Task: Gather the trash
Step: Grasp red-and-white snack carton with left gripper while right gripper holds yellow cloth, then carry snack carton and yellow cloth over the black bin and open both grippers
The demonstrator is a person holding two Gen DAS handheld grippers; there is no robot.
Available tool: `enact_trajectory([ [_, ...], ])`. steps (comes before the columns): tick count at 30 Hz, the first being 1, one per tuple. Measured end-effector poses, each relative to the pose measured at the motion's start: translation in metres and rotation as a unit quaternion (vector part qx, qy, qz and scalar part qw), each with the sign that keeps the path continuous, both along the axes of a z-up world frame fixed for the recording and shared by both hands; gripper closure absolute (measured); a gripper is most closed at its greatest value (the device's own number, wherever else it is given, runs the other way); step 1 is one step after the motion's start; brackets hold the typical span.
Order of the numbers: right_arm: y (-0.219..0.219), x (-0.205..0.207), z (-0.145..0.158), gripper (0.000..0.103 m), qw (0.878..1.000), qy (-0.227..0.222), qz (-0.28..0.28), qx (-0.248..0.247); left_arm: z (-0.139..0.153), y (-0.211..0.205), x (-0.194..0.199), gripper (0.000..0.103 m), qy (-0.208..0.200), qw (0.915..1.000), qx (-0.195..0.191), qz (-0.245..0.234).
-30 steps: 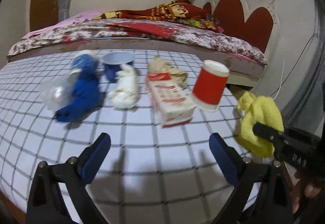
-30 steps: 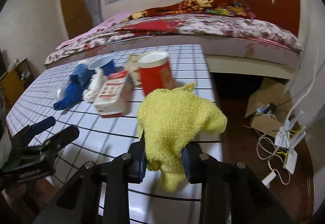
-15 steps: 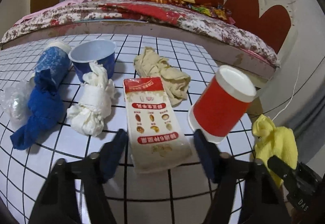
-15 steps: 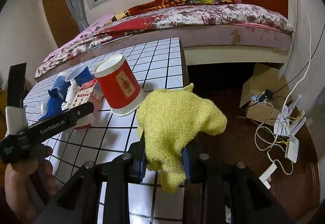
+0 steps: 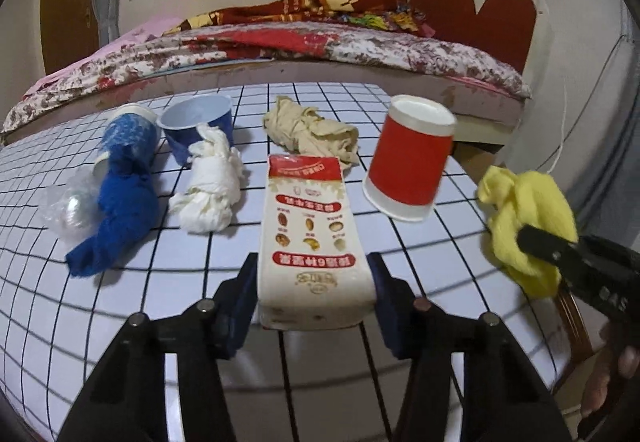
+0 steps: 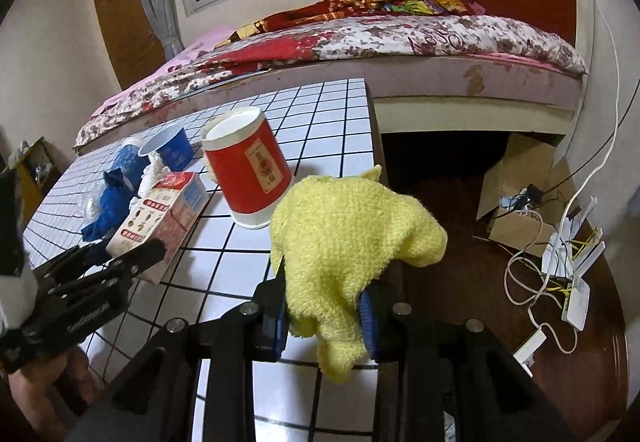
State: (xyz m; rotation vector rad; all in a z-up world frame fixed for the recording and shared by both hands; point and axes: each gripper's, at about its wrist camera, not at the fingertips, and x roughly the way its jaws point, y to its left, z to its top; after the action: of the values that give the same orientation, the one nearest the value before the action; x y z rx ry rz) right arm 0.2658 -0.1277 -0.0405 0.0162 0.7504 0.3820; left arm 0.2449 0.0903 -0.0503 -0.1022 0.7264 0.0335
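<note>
**Trash collection: left tongs closing around carton, right tongs holding yellow cloth**

Left gripper: jaws have just been closing. The white-and-red paper drink carton lies flat between the blue pads, its near end at the fingertips; both pads stand against its sides, though firm pressure cannot be confirmed. The carton carries red bands of white Chinese characters, upside down in the left wrist view and not legible, plus six small pictures of nuts or grains.

Right gripper: jaws narrow, clamped on a crumpled yellow terry cloth, held over the right edge of the white tiled table with black grid lines.

Count on the table:
- One red paper cup with white rim, tilted, right of the carton; small portrait label, text unreadable.
- One blue plastic cup, upright, far left.
- One blue patterned cup, on its side.
- One blue cloth.
- One white tissue wad.
- One beige crumpled wad, behind the carton.
- One clear plastic wrap, far left.

Gripper body lettering is partly visible, unreadable.
</note>
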Motion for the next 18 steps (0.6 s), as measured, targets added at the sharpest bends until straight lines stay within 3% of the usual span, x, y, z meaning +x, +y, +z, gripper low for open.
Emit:
enact_trajectory([
  [18,-0.046,-0.063,0.022,0.072,0.999,-0.026,-0.013,-0.019,0.027,-0.034,-0.068,0.051,-0.039,0.9978,-0.005,-0.054],
])
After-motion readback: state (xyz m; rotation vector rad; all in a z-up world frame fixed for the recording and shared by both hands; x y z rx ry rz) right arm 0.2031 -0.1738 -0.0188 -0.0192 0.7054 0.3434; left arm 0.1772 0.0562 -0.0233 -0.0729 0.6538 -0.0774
